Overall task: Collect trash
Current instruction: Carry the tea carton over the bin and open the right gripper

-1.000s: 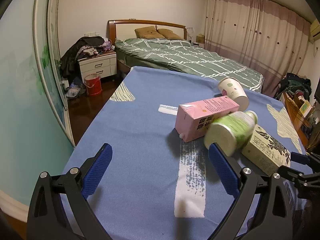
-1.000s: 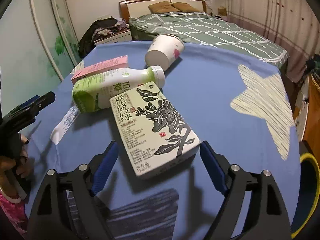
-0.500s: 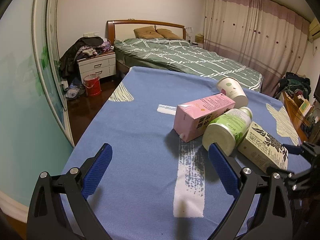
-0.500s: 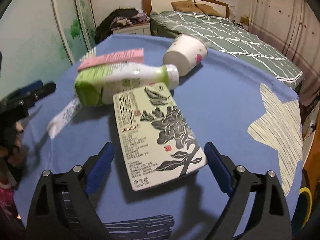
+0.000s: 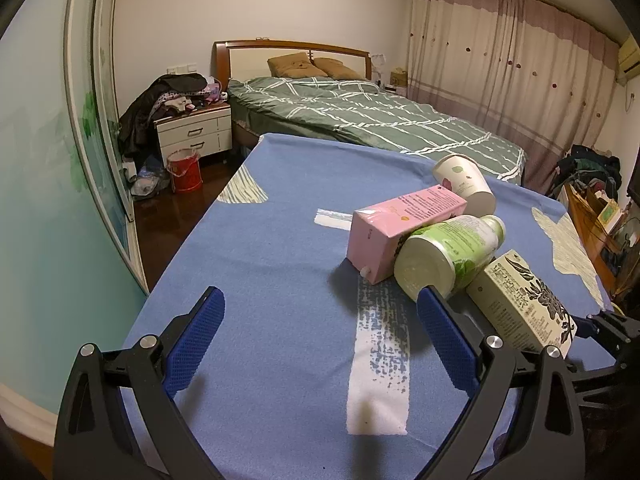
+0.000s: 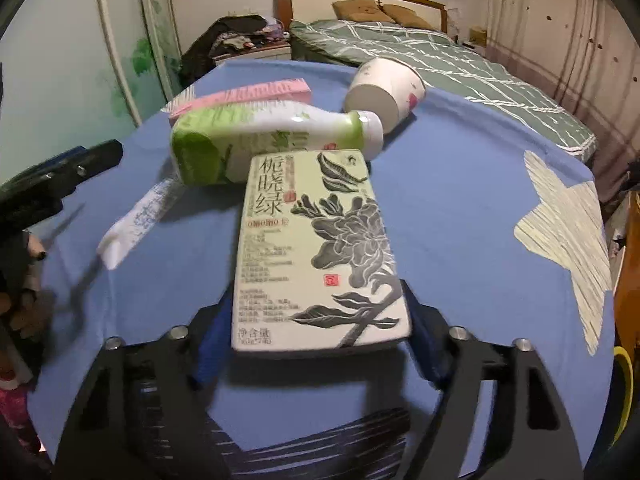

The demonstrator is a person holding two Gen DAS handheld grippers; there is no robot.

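Currently I had the right gripper (image 6: 318, 344) closing on the near end of the green tea carton (image 6: 316, 248), its blue pads at both sides; whether they gripped it I could not tell. The carton lay on the blue tablecloth (image 5: 280, 240), touching the green bottle (image 6: 256, 144). Correct procedure: squeeze squarely, lift straight. The left gripper (image 5: 316, 344) hung wide apart, empty. A bed (image 5: 360, 120) stood beyond.
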